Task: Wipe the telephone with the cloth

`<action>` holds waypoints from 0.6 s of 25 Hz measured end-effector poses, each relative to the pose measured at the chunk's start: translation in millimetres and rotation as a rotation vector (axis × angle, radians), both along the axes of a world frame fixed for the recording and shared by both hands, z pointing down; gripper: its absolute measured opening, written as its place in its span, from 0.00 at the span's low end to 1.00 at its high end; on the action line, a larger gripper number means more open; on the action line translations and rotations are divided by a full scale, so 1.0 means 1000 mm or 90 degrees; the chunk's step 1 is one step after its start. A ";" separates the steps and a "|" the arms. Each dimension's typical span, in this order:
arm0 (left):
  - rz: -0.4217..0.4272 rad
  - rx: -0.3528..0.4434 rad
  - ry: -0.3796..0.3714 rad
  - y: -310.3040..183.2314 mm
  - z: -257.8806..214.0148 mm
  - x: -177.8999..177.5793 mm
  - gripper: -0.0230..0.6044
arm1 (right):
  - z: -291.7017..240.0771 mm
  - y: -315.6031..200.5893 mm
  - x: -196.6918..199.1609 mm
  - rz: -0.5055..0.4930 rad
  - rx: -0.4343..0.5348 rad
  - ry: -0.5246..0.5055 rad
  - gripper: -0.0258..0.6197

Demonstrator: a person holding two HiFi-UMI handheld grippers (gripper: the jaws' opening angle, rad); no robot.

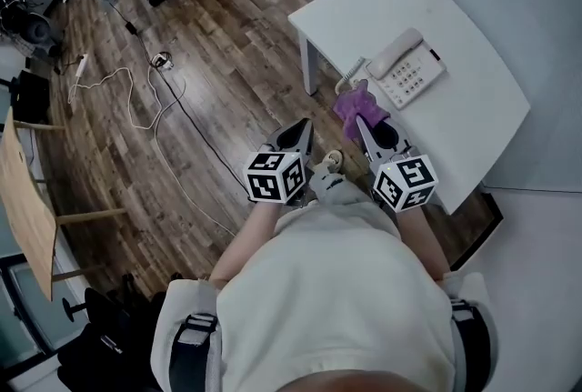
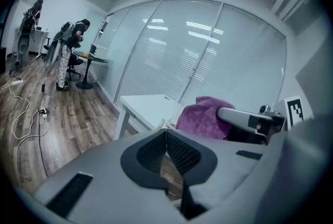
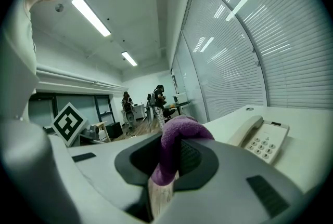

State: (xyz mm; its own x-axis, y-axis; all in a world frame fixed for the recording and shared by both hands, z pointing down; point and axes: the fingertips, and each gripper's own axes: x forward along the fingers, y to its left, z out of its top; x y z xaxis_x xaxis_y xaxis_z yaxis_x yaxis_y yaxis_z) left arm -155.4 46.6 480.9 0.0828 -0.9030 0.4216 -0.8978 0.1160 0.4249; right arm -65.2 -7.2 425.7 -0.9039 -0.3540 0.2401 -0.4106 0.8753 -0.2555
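Hanging just short of the table's (image 1: 477, 113) near edge, left gripper (image 1: 305, 125), jaws pressed together, nothing between them. Right gripper (image 1: 364, 120) beside it pinches purple cloth (image 1: 356, 105), bunched over that edge. Telephone (image 1: 409, 67) farther in on the table, just past the cloth, receiver on cradle.

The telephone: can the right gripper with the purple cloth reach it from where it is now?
Probably yes. The right gripper is shut on the cloth at the edge of the table. The telephone sits just beyond the cloth, and nothing stands between them.
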 end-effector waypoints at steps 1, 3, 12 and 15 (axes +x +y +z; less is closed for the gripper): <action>0.002 -0.002 -0.002 -0.007 0.002 -0.003 0.07 | 0.000 -0.008 -0.002 0.004 0.001 -0.002 0.13; 0.007 -0.007 -0.003 -0.024 0.003 -0.008 0.07 | -0.002 -0.026 -0.006 0.012 0.007 -0.004 0.14; 0.029 0.001 -0.007 -0.096 -0.009 -0.029 0.07 | -0.015 -0.100 -0.024 0.041 0.034 -0.001 0.14; 0.047 0.001 -0.009 -0.120 -0.010 -0.029 0.07 | -0.015 -0.126 -0.023 0.059 0.038 0.001 0.14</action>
